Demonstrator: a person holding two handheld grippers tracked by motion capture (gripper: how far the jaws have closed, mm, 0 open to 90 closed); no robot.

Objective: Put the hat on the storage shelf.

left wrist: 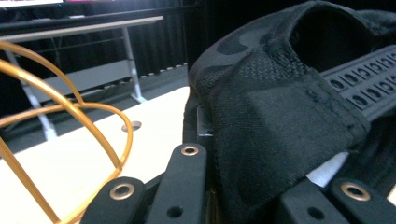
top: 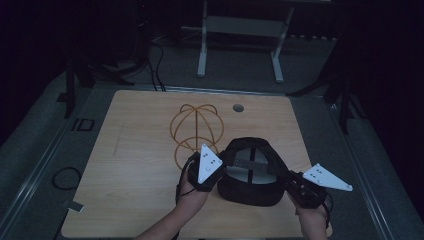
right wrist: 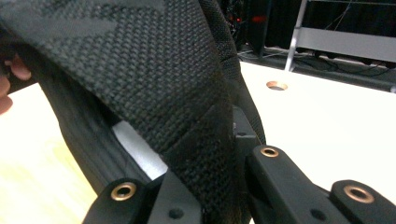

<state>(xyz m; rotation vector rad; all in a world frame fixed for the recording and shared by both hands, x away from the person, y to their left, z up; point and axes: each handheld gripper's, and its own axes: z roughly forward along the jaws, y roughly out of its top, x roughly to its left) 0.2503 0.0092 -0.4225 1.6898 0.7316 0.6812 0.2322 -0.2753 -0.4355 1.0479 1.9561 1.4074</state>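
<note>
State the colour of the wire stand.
Golden yellow wire stand, clearest in the left gripper view.

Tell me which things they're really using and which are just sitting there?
In use:
- black cap, upside down, held on both sides
- left gripper, jaws shut on the cap's edge
- right gripper, jaws shut on the cap's edge
- likely the gold wire stand beside the cap

Just sitting there:
- white table frame behind the table
- cable loop on the floor

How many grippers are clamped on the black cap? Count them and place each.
2. The left gripper grips the black cap at its left edge; the right gripper grips its right edge.
</note>
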